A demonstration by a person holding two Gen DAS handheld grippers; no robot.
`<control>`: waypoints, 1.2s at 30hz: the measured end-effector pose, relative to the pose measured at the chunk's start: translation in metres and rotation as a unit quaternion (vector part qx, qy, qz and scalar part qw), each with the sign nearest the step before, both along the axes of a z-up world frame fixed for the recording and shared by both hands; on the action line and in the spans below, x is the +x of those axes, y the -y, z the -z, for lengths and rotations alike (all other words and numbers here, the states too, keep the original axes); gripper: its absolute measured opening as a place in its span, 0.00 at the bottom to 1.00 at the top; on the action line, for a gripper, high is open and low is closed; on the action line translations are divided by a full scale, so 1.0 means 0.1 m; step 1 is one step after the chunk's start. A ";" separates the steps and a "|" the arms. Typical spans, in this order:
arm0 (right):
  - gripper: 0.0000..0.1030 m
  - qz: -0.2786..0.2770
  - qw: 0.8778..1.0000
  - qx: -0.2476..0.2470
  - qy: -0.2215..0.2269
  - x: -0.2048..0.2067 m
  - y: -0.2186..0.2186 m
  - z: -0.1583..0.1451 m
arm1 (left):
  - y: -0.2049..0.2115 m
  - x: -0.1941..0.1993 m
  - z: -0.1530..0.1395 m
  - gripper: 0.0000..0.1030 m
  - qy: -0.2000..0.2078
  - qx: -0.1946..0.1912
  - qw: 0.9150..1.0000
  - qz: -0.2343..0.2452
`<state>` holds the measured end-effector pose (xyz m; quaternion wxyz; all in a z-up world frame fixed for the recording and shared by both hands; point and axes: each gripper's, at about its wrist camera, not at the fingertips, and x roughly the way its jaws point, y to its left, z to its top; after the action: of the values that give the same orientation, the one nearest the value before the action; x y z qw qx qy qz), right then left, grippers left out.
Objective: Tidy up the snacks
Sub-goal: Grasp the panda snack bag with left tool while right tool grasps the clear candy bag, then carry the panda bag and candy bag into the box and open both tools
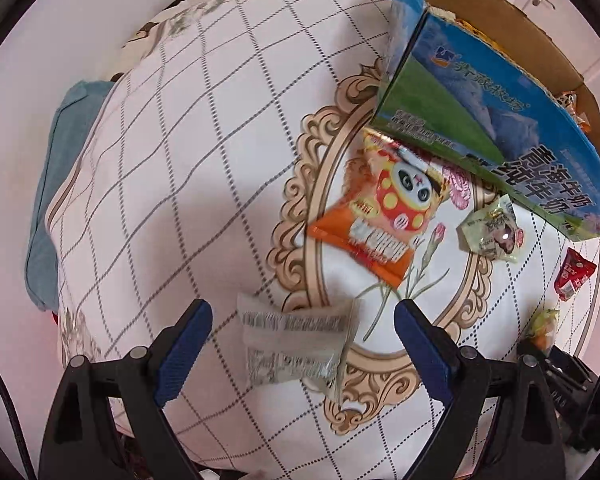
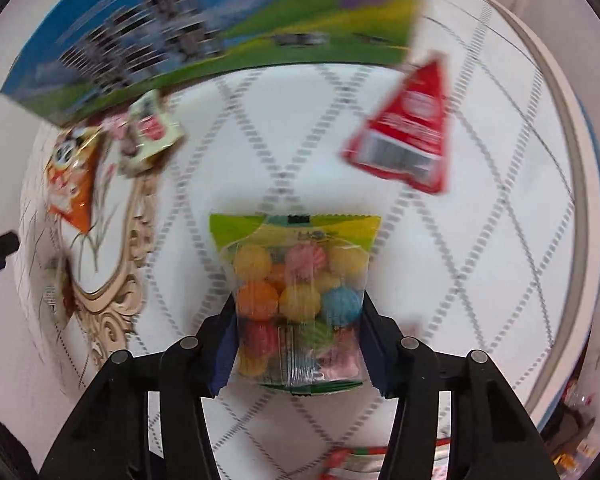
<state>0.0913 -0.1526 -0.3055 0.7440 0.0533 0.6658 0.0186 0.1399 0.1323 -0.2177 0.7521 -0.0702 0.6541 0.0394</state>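
- Snacks lie scattered on our white quilted bedcover (image 1: 204, 168) beside the blue-and-green printed carton (image 1: 480, 120).
- Our right gripper (image 2: 300, 320) has its jaws clamped on the clear packet of coloured candy balls (image 2: 298, 292).
- Our left gripper (image 1: 304, 344) stands wide apart over a clear crinkled plastic wrapper (image 1: 296, 344), not pressing it.
- An orange panda-print pouch (image 1: 380, 220) lies just beyond.

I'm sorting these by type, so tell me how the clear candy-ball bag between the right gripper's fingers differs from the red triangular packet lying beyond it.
The clear, green-topped bag of coloured candy balls is roughly rectangular and shows its contents; the red triangular packet is opaque and printed. The candy bag sits between the right gripper fingers, which touch its sides; the red packet lies free on the cloth. Both are small sealed plastic snack packs.
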 end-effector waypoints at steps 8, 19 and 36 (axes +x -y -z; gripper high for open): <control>0.55 -0.012 1.000 -0.020 0.004 0.20 -0.31 -0.06 | 0.43 0.55 0.16 0.91 -0.009 0.007 0.998 0.059; 0.54 -0.002 1.000 -0.006 -0.005 0.42 -0.07 -0.14 | 0.81 0.60 0.39 0.52 -0.007 0.038 0.991 0.127; 0.55 -0.012 0.999 0.023 -0.043 -0.03 -0.01 0.02 | 0.86 0.04 0.87 0.57 -0.097 -0.026 0.989 0.109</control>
<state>0.0888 -0.1515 -0.3075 0.7131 0.0633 0.6970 0.0410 0.1442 0.0465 -0.3042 0.6826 -0.0142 0.7287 -0.0529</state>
